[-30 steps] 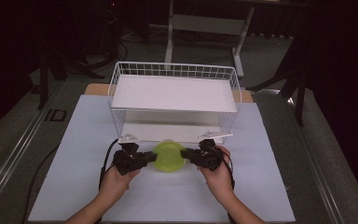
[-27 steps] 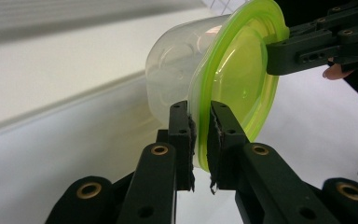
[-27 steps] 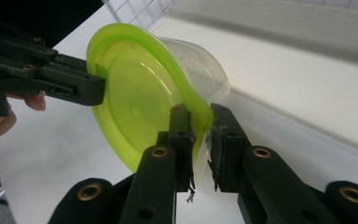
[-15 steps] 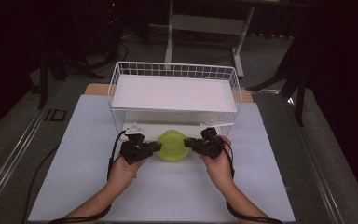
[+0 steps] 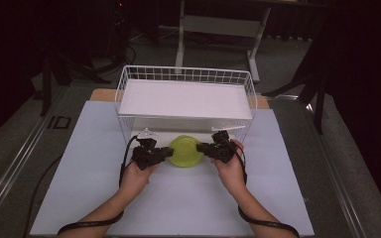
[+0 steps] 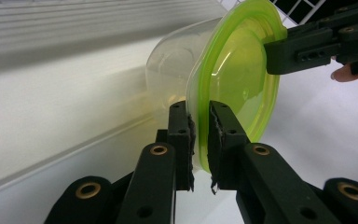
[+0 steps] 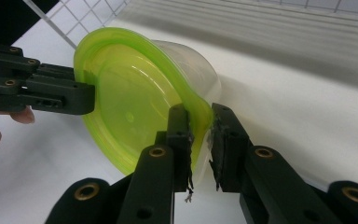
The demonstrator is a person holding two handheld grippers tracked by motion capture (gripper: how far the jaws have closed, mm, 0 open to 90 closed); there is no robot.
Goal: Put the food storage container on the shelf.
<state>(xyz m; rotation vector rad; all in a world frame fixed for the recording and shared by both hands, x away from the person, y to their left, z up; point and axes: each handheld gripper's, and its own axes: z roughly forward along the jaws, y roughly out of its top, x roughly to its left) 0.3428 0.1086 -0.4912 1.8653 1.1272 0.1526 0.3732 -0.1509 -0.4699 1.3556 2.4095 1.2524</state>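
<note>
A clear plastic container with a lime-green lid (image 5: 186,151) hangs between both grippers, just in front of the white wire rack (image 5: 186,74). My left gripper (image 5: 170,151) is shut on the lid's rim at its left side, and in the left gripper view the jaws (image 6: 199,121) pinch the green lid (image 6: 237,79) edge-on. My right gripper (image 5: 201,147) is shut on the opposite side of the rim. In the right gripper view its jaws (image 7: 200,121) clamp the green lid (image 7: 130,107), with the left gripper (image 7: 88,98) across from them. The container lies tilted on its side.
The wire rack carries a white board (image 5: 186,99) as an upper level, with an open lower space behind the container. A white mat (image 5: 94,168) covers the table around the hands. A dark floor and table legs (image 5: 181,34) lie beyond.
Both hands have carried the container away from the person, toward the front of the wire rack. The grips on the rim are unchanged.
</note>
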